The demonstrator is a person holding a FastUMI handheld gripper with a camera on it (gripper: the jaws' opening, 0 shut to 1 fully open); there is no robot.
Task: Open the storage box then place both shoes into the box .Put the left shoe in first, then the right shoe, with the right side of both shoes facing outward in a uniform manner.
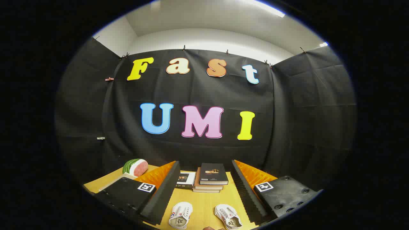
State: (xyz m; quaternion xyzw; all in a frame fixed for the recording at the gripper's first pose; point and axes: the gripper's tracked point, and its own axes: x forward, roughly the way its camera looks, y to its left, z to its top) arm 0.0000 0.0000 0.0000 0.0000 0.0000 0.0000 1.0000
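Beyond the fingers: stack of dark-covered books (209, 179), striped watermelon-slice toy (135, 167) on yellow bench (204, 204).
Shoes: two small white canvas shoes (180, 215) (228, 217) between the fingers.
Gripper (204, 198): spread wide, holding nothing.

We see a wooden table (204, 204) with a pale yellow top, set against a black cloth wall (204, 92) that is clipped up along its upper edge. At the far side of the table we find a stack of books (211, 180), the top one dark-covered, lying flat. Just beside that stack, on its left, a thinner book (185, 179) with a dark picture on its cover lies flat too. Well to the left, near the table's far corner, a watermelon slice (135, 167) rests with its green striped rind and red flesh showing. Above the cloth we see a white wall (211, 38) and a ceiling light strip (268, 8).
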